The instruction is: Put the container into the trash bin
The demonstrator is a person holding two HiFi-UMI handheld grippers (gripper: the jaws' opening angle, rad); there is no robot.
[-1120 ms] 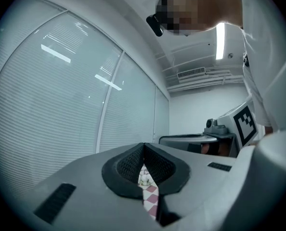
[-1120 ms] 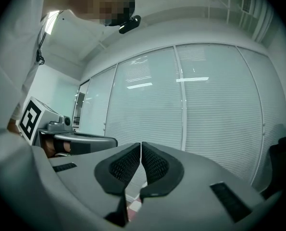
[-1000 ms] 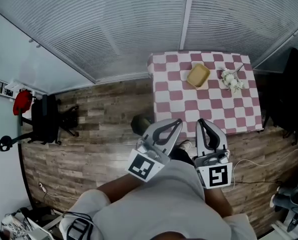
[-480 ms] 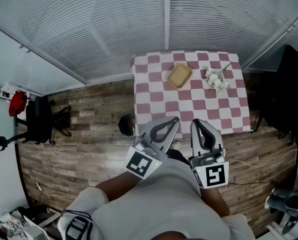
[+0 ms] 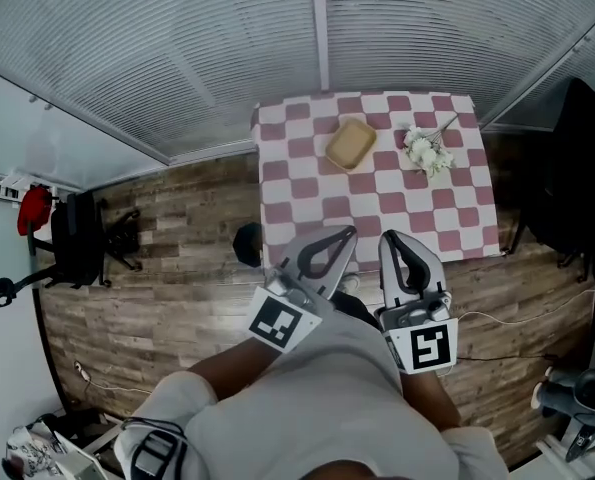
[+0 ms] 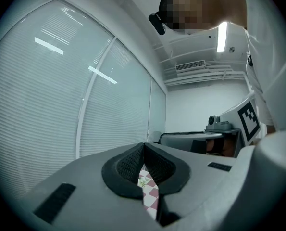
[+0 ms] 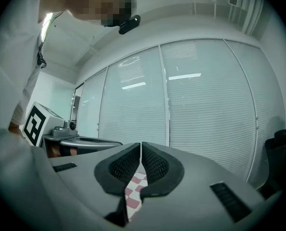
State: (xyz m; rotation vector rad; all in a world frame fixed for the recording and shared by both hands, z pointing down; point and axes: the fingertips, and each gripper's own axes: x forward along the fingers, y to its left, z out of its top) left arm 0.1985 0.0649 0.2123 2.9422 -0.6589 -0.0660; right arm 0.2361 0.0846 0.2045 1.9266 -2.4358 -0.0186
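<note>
Since a second ago our head view has swung, so the checked surface (image 5: 377, 208) sits further left; the tan container (image 5: 351, 144) lies on its far half, looking empty, with flowers (image 5: 424, 153) near it; the dark trash bin (image 5: 247, 244) stands off its near-left corner; we hold the left gripper (image 5: 347, 234) and right gripper (image 5: 389, 240) short of its near edge, both jaws clenched on nothing.
</note>
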